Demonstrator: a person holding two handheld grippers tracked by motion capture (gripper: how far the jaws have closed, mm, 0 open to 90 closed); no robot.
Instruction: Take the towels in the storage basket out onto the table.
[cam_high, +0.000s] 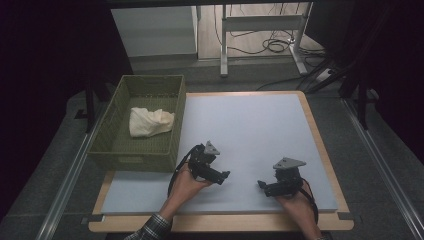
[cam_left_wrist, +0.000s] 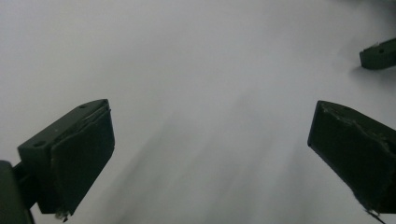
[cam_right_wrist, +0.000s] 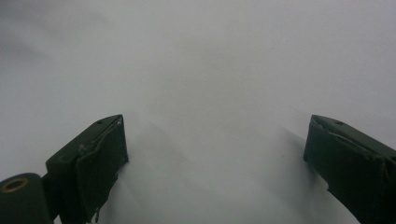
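Holding both grippers low on grey mat (cam_high: 260, 130), jaws spread, nothing between: left gripper (cam_high: 223, 176), right gripper (cam_high: 261, 184). White cloth (cam_high: 149, 121) crumpled in green basket (cam_high: 131, 161), left of frame. Likely soft, light; pinch raised fold.

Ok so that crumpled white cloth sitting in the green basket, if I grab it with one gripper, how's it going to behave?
The white cloth lies bunched in soft folds, so it will probably hang limp and drape rather than hold its shape. It looks light, being a small wad in the green basket. A pinch on one fold may lift only part, with the rest trailing against the basket's wall.
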